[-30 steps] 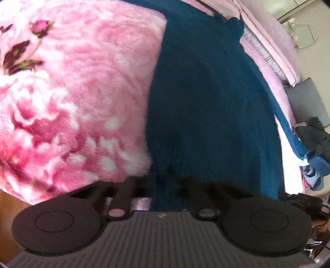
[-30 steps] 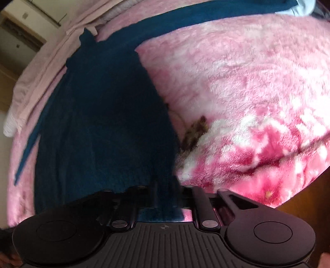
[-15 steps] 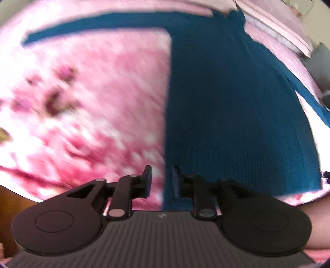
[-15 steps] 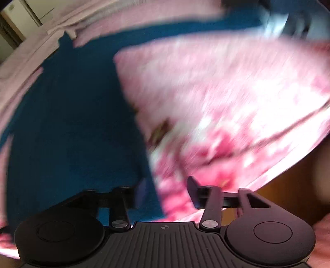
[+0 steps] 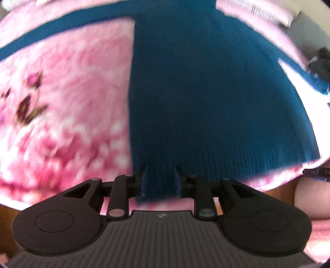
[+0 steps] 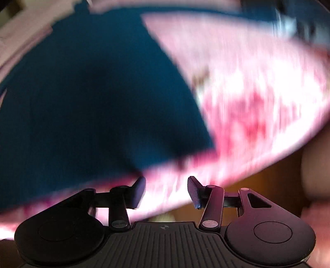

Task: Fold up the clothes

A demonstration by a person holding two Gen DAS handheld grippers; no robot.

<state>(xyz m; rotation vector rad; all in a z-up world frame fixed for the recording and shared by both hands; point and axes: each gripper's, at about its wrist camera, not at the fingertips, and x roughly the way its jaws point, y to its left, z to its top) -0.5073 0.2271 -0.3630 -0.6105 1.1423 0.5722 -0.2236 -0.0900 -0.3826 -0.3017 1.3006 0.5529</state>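
Note:
A teal knit sweater (image 5: 206,92) lies flat on a pink floral blanket (image 5: 61,103), hem towards me. One sleeve (image 5: 51,35) stretches left and the other (image 5: 299,72) runs off right. My left gripper (image 5: 160,179) hovers over the hem near its left corner, jaws a little apart, pads not pressing the cloth. In the blurred right wrist view the sweater (image 6: 92,92) fills the left side. My right gripper (image 6: 167,190) is open over the blanket (image 6: 257,92), just right of the hem's corner, with nothing between its fingers.
The bed's near edge runs just behind both grippers, with brown wood (image 6: 268,185) below it. A dark heap of clothes (image 5: 318,61) lies past the bed at the right. Pale pink bedding (image 5: 257,10) lines the far side.
Both grippers were shut on the sweater's hem and have opened and let it go. The left one rolled and lifted slightly; the right one slid right, off the sweater.

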